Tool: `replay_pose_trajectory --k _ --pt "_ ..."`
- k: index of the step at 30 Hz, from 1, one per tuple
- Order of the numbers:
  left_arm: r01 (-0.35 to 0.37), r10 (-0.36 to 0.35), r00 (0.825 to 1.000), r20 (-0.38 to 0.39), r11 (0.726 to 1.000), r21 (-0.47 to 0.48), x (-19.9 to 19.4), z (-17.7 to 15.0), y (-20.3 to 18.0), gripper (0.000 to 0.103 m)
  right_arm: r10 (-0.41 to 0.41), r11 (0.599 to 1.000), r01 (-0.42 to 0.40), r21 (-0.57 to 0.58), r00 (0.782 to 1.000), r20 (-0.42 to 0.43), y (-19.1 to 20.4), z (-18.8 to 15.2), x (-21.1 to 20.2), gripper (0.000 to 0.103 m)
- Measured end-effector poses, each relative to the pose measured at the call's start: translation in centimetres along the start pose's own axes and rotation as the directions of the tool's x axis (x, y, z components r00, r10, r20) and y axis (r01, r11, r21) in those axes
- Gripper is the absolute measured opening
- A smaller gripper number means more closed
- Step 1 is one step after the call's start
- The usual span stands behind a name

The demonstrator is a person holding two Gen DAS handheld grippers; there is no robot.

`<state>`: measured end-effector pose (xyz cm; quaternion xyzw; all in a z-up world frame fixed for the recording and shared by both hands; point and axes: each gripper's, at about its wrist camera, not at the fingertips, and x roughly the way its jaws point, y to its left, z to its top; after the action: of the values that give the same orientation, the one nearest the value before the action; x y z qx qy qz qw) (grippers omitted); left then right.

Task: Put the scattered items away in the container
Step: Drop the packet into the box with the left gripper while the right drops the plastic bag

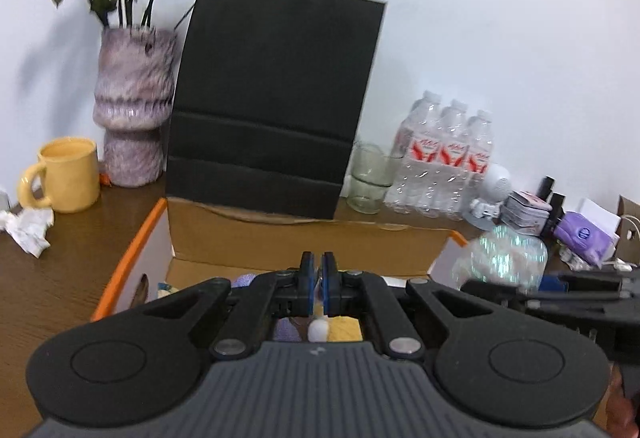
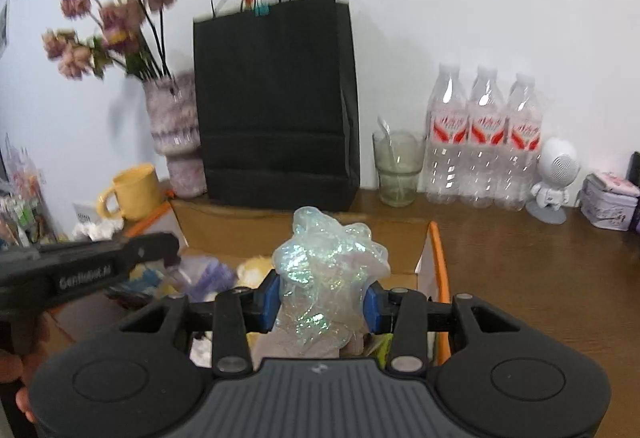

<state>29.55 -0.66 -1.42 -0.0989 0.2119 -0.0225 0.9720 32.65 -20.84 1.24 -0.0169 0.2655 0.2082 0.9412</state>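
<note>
Left wrist first: left hand-held gripper (image 1: pixel 319 288) pinched fully together above the cardboard box (image 1: pixel 280 238), whether anything is caught between the pads unclear; black paper bag (image 1: pixel 276 98) upright behind it on the counter (image 1: pixel 72 278). Right wrist: right hand-held gripper (image 2: pixel 322 304) clamps a crumpled iridescent wrapper (image 2: pixel 326 266) over the box's open top.

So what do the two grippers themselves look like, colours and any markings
Both are alike: the left gripper and right gripper have black linkage arms with silver pivot pins, blue-padded jaws, two round black discs at the rear and a ribbed grey plate with a small white mark. Seen from the right wrist camera, the left gripper's black side carries pale lettering, too blurred to read. No sleeves or cables show.
</note>
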Motion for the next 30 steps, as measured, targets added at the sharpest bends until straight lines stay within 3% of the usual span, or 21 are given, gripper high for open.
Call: replay_pose_trajectory --k 2,4,6,7,8,10,14,30 --pt "0.000 0.000 1.000 -0.027 1.000 0.008 1.2 -0.2 0.3 0.006 -0.003 1.000 0.002 -0.003 0.999 -0.038 -0.3 -0.3 1.3 0.043" --pt "-0.002 0.002 0.999 -0.048 1.000 0.011 1.9 -0.5 0.7 0.009 -0.005 1.000 0.006 0.003 0.997 -0.071 -0.5 -0.5 2.0 0.053" --pt "0.000 0.000 0.998 -0.068 1.000 0.003 2.2 -0.6 1.0 0.037 -0.014 1.000 0.014 -0.007 0.996 -0.088 -0.5 -0.7 2.3 0.070" --pt "0.005 -0.005 0.998 -0.066 1.000 -0.004 2.1 -0.6 1.1 0.067 -0.022 1.000 0.020 -0.015 0.996 -0.090 -0.3 -0.7 2.3 0.083" --pt "0.005 -0.005 0.998 -0.061 1.000 -0.008 1.9 -0.6 1.1 0.089 -0.032 0.999 0.030 -0.025 0.996 -0.087 -0.1 -0.6 2.2 0.094" --pt "-0.014 0.014 0.999 -0.046 1.000 0.002 1.4 -0.4 0.7 0.103 -0.055 0.997 0.051 -0.056 0.995 -0.078 0.3 -0.6 1.8 0.099" --pt "-0.029 0.030 0.999 -0.021 0.998 0.053 0.4 -0.1 -0.3 0.103 -0.066 0.996 0.061 -0.067 0.996 -0.062 0.6 -0.2 0.8 0.103" --pt "-0.023 0.024 0.999 -0.022 0.999 0.022 0.2 0.1 -0.2 0.103 -0.075 0.995 0.070 -0.071 0.995 -0.067 0.6 0.1 0.5 0.103"
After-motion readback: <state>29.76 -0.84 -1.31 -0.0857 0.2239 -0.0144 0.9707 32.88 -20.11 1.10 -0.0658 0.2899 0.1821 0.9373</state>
